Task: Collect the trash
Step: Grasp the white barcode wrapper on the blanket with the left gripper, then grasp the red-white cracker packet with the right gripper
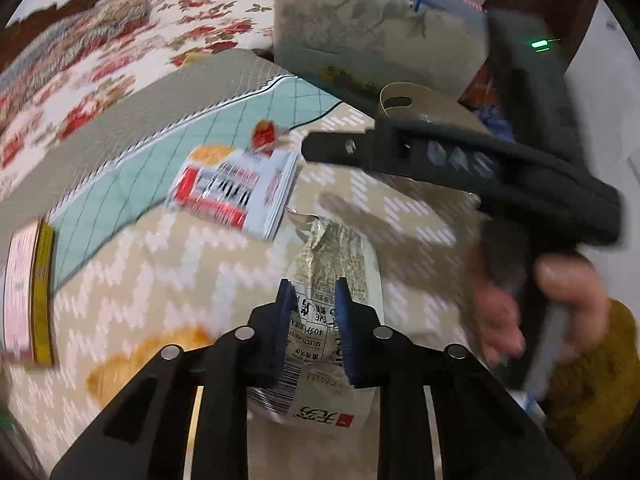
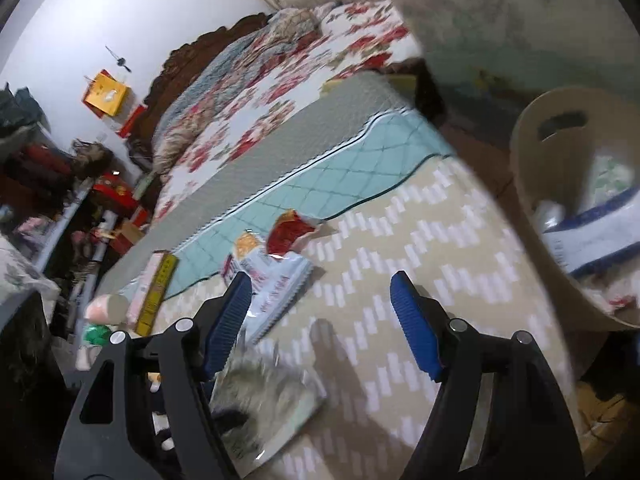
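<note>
A crumpled silver wrapper (image 1: 332, 256) with printed text lies on the beige zigzag mat (image 1: 168, 264). My left gripper (image 1: 314, 296) is shut on its near part, a blue pad on each side. In the right wrist view the same wrapper (image 2: 276, 404) shows blurred at the lower left. My right gripper (image 2: 320, 304) hangs open over bare mat with nothing between its pads. From the left wrist view it (image 1: 310, 148) reaches in from the right, held by a hand (image 1: 552, 300). A white and red snack packet (image 1: 236, 188) (image 2: 276, 284) and a small red wrapper (image 1: 264, 134) (image 2: 290, 234) lie farther off.
A beige paper bag (image 2: 532, 184) (image 1: 400, 98) holding trash stands at the right. Behind it is a clear storage box (image 1: 380, 40) with a blue handle. A pink and yellow box (image 1: 28, 292) (image 2: 156, 288) lies left. A bed with a floral quilt (image 2: 280, 92) borders the mat.
</note>
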Tool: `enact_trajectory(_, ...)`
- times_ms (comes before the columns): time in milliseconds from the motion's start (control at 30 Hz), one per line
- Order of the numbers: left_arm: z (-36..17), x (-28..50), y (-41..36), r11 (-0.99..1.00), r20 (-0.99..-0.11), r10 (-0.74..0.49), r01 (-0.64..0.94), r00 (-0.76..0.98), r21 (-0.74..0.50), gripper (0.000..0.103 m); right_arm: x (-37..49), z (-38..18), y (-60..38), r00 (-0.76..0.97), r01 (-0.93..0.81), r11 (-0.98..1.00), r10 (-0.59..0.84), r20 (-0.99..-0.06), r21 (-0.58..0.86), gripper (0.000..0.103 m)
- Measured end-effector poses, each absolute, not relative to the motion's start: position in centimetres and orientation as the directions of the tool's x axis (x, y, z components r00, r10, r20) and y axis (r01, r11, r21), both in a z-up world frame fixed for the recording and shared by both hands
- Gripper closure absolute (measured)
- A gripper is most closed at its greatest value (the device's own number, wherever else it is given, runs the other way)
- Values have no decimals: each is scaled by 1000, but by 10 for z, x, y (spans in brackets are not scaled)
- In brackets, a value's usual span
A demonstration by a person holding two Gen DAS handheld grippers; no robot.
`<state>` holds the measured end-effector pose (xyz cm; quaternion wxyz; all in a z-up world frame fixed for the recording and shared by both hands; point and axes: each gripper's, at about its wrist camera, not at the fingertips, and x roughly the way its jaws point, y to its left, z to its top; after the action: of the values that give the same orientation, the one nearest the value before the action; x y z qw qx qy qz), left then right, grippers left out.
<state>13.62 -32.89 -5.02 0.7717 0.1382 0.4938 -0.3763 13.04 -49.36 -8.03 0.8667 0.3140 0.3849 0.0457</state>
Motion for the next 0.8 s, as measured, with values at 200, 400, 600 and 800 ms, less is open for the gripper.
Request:
enact_trajectory(200, -55, 126, -250, 717, -846, -490, 648, 209, -255, 86, 155, -93, -492, 698, 130, 730, 413, -585, 671, 38)
enact_trajectory(400, -56, 134, -192, 782, -830, -502, 538, 243, -315, 85, 178, -100, -465, 646, 84, 724, 484, -591, 685, 72)
enact_trajectory(600, -51, 127, -171, 789, -821, -512, 514, 251, -335, 85, 167, -87, -440, 657, 33, 739, 491, -572, 673, 98)
enact_trajectory(800, -35, 105, -164, 749, -784, -566, 556, 255, -360, 87, 103, -60, -411, 702, -47, 724, 514, -493, 688, 98)
